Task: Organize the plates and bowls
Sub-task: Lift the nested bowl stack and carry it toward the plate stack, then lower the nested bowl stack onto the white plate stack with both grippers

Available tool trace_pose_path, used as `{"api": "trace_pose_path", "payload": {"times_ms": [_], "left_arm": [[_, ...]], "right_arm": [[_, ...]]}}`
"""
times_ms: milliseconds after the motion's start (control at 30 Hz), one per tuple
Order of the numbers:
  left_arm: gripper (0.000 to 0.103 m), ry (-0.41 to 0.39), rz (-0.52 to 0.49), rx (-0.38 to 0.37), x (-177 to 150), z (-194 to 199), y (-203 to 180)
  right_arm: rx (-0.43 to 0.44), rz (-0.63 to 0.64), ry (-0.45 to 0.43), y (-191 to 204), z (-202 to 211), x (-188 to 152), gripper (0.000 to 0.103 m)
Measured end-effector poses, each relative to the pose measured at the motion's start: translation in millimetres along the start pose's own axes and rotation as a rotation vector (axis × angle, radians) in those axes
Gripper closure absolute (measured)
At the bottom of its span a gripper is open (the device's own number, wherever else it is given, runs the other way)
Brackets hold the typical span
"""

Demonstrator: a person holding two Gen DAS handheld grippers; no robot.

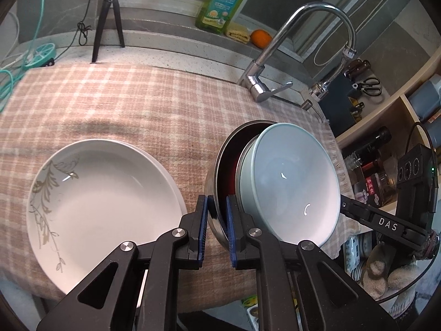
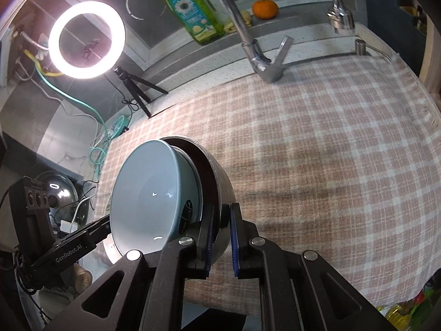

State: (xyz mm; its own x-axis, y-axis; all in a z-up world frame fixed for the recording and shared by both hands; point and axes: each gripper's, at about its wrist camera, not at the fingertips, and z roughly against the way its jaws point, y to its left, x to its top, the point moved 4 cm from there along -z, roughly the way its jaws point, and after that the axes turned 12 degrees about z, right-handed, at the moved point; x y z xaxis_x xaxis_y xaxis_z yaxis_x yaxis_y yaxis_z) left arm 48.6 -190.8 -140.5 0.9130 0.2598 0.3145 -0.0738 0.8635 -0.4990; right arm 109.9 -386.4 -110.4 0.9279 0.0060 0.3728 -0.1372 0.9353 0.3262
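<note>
Bowls [image 1: 289, 182] nested, rim pinched by left gripper [image 1: 217, 220] and right gripper [image 2: 222, 237]; lift level, then toward plate [image 1: 104, 201] at nine o'clock.

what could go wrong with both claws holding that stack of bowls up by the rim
1. The light blue ceramic bowl only sits nested in the steel bowl; neither the left claw nor the right claw pinches it, so with the stack tilted it could slide out.
2. Both claws hold only the steel rim, so uneven movement could twist it loose.
3. The white leaf-patterned plate lies close beside the stack and could be struck.
</note>
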Motion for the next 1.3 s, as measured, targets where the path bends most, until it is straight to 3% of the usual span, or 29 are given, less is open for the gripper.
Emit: {"api": "trace_pose_path", "payload": {"times_ms": [800,1300], "left_arm": [[0.093,-0.096,0.122,0.052,13.8,48.4,61.5],[0.093,-0.111,0.213,0.083,10.9,61.3,107.0]], "right_arm": [[0.094,0.145,0.03,81.7,-32.7,27.4,0.093],[0.13,0.206,0.088,121.7,-63.6,26.8,0.093]]}}
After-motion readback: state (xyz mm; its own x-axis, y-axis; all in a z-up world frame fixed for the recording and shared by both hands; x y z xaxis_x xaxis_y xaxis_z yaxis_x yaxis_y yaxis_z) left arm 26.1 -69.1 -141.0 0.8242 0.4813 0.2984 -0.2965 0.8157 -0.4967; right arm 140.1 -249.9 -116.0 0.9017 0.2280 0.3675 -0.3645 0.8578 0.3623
